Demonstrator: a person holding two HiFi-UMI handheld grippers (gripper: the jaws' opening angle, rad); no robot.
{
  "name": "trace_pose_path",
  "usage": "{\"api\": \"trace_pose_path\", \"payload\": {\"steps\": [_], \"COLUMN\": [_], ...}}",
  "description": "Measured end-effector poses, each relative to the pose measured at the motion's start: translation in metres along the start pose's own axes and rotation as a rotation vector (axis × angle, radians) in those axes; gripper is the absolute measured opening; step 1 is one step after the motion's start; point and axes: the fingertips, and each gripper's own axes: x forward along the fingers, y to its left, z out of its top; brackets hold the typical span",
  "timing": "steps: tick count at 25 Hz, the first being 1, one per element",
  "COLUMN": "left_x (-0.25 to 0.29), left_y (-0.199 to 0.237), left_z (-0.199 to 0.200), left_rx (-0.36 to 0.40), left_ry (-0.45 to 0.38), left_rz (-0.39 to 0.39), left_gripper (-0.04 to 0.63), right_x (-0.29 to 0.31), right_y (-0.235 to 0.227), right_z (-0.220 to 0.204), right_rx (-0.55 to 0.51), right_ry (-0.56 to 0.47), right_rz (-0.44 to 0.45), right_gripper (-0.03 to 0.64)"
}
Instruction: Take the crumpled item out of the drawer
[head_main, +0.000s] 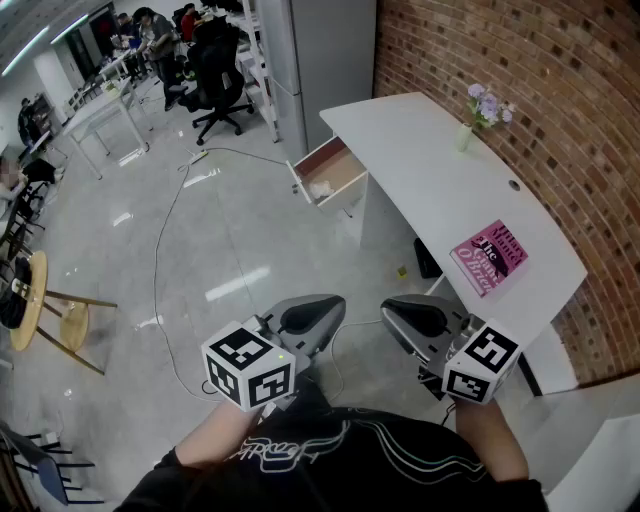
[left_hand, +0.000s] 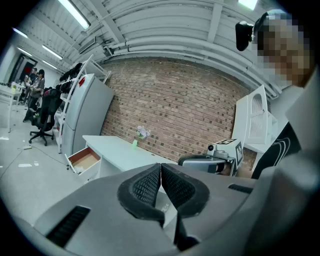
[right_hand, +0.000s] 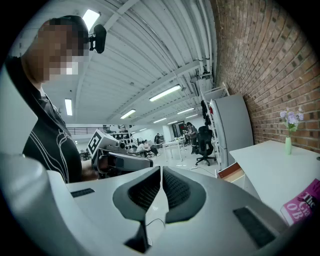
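Observation:
An open wooden drawer (head_main: 330, 170) sticks out of the far end of a white desk (head_main: 440, 190). A small crumpled white item (head_main: 320, 188) lies inside it near the front. My left gripper (head_main: 312, 312) and right gripper (head_main: 412, 316) are held side by side low in the head view, well short of the drawer and over the floor. Both are shut with nothing between the pads. In the left gripper view the gripper (left_hand: 161, 172) points toward the desk, with the drawer (left_hand: 84, 160) far to the left. In the right gripper view the gripper (right_hand: 161, 177) has the drawer (right_hand: 231, 171) to its right.
A pink book (head_main: 488, 256) and a vase of flowers (head_main: 468, 130) stand on the desk against the brick wall. A grey fridge (head_main: 325, 60) stands beyond the drawer. A cable (head_main: 165, 240) trails over the floor, a wooden stool (head_main: 45, 300) is at left, office chairs (head_main: 215, 75) farther back.

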Motion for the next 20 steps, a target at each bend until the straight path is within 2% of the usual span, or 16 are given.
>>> {"api": "trace_pose_path", "payload": {"steps": [7,11,16,20], "left_x": [0.012,0.020,0.034,0.053], "left_y": [-0.001,0.013,0.052,0.103], "left_z": [0.008,0.007,-0.001,-0.002], "left_rx": [0.023,0.034,0.014,-0.019], "left_ry": [0.009,0.029,0.044,0.056], "left_rz": [0.002,0.008,0.022,0.022], "left_gripper": [0.025,0.025,0.025,0.025], "right_x": [-0.002,0.008,0.038,0.075], "right_y": [-0.012,-0.029,-0.059,-0.097], "right_z": [0.005,0.000,-0.014,-0.021], "right_rx": [-0.002,0.007,0.030,0.075], "right_ry": [-0.003,-0.004,0.017,0.033], "right_rz": [0.003,-0.013,-0.019,-0.024], "right_gripper": [0.049,0.049,0.050,0.051]}}
